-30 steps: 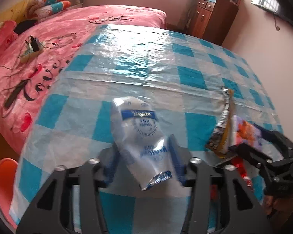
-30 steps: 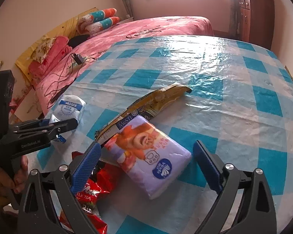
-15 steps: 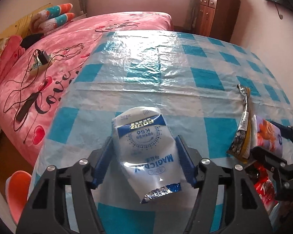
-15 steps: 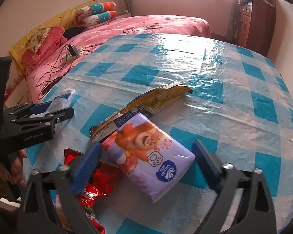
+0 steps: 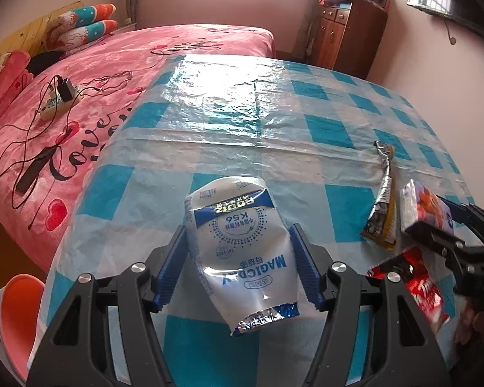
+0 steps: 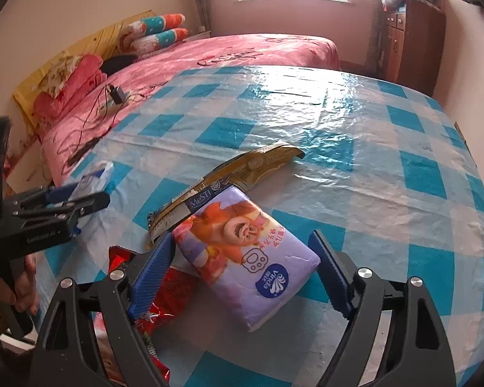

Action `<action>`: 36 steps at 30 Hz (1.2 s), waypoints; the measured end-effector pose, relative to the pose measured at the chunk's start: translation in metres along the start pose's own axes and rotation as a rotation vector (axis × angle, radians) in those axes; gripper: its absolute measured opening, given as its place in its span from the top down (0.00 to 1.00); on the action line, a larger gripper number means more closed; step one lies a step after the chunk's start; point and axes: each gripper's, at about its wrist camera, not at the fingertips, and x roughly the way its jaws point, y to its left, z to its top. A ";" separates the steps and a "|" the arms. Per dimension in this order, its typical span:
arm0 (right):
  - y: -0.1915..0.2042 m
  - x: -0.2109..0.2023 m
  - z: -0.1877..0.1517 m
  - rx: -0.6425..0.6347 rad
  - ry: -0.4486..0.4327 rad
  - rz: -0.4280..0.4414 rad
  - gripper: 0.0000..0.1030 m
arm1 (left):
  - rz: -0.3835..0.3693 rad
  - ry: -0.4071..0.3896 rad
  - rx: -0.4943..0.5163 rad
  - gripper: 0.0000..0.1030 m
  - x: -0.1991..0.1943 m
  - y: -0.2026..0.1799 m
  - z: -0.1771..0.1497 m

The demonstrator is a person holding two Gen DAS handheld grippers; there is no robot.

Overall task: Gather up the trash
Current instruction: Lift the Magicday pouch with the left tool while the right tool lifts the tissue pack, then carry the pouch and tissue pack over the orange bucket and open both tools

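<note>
A white and blue pouch (image 5: 242, 251) lies between the fingers of my left gripper (image 5: 238, 264), which press its sides and hold it off the checked table (image 5: 274, 122). My right gripper (image 6: 242, 274) is open around a purple tissue pack (image 6: 248, 258) on the table; its jaws stand a little off the pack's sides. A gold wrapper (image 6: 235, 174) lies just beyond the pack, and a red wrapper (image 6: 164, 293) lies under its left finger. The tissue pack (image 5: 422, 206), gold wrapper (image 5: 384, 203) and red wrapper (image 5: 413, 290) also show in the left wrist view.
A pink bed (image 5: 80, 96) with cables and a charger (image 5: 64, 88) borders the table's left side. A wooden cabinet (image 5: 348, 32) stands at the far wall. An orange stool (image 5: 13, 316) sits below the table's left corner.
My left gripper has lifted and levelled with the pouch in it. My right gripper has closed in somewhat around the tissue pack, which has not moved.
</note>
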 end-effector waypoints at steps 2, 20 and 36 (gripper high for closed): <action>-0.002 -0.003 -0.001 0.021 -0.014 0.003 0.19 | -0.015 -0.006 -0.002 0.38 -0.005 0.004 -0.003; 0.034 -0.029 0.013 0.071 -0.070 0.079 0.20 | -0.091 -0.052 -0.044 0.38 -0.039 0.056 -0.027; 0.115 -0.023 0.013 0.032 -0.030 0.279 0.20 | -0.120 -0.056 -0.128 0.38 -0.058 0.112 -0.056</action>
